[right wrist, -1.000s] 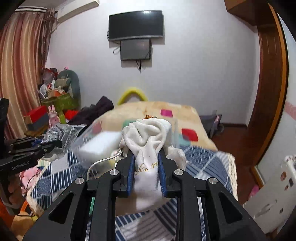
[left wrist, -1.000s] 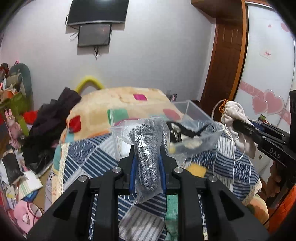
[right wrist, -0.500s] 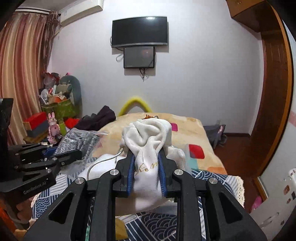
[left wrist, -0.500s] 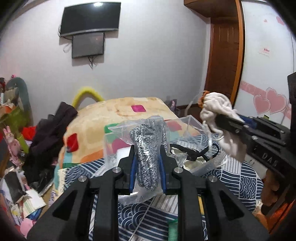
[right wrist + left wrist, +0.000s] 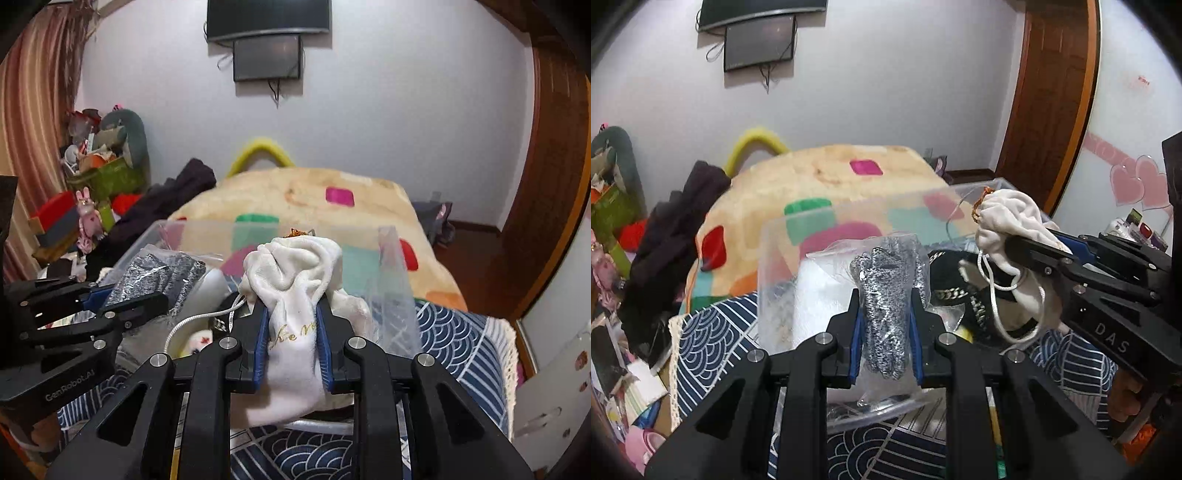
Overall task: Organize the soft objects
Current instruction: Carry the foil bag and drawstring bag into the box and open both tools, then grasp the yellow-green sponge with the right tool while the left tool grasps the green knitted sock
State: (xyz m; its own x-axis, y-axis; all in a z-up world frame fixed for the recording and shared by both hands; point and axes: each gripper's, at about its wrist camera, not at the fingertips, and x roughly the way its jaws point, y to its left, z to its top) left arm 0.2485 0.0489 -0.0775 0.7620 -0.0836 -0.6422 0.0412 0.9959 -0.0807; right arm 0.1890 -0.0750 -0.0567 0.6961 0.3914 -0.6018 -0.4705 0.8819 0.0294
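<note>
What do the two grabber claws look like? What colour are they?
Both are black plastic with silver round bolts and blue pads inside the fingers. The left gripper has "GenRobot.AI" printed on its side; the right gripper shows the letters "DAS". No cables or sleeves are visible.

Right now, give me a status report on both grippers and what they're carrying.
Left gripper shut on bagged grey knit. Right gripper shut on white drawstring pouch. Both held over clear plastic bin, already part filled. Pouch cord dangling loose.
</note>
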